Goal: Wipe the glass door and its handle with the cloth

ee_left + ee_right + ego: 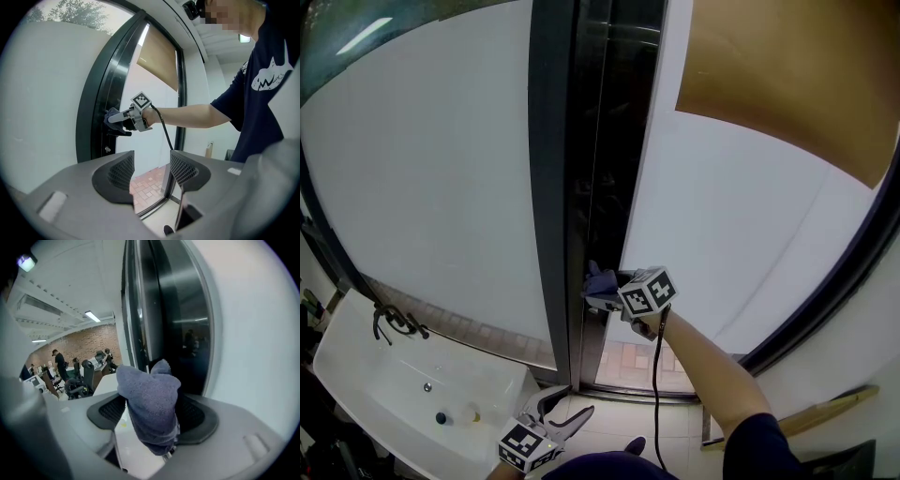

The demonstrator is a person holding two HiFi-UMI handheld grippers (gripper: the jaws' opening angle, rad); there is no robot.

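The work is at the door's meeting edge. The right gripper [602, 298] reaches forward on an outstretched arm and brings the blue-grey cloth [150, 399] up to the dark vertical frame [548, 187] of the glass door [431, 178], about midway up that edge. In the left gripper view a dark fitting [118, 132] shows just below the cloth; I take it for the handle, though no view shows its shape clearly. The right gripper's jaws stand spread wide. The cloth sits bunched between them, heaped over the pads and standing up past the tips, and it looks to be resting there loosely, not pinched. The left gripper [151, 164] hangs low and well back from the door, near the bottom edge of the head view. Its jaws are apart with nothing between them, only the floor and the door's bottom rail beyond. My reading is that the handle-and-edge part of the wipe is in hand, and the broad frosted panes on either side show no sign either way of having been wiped. The next move calls first for a firm grip — the jaws need to close on the wad so it cannot slip out. Then the cloth wants pressing against the handle and drawing along it. If the jaws stay slack, the cloth could drop down the door's edge to the floor.
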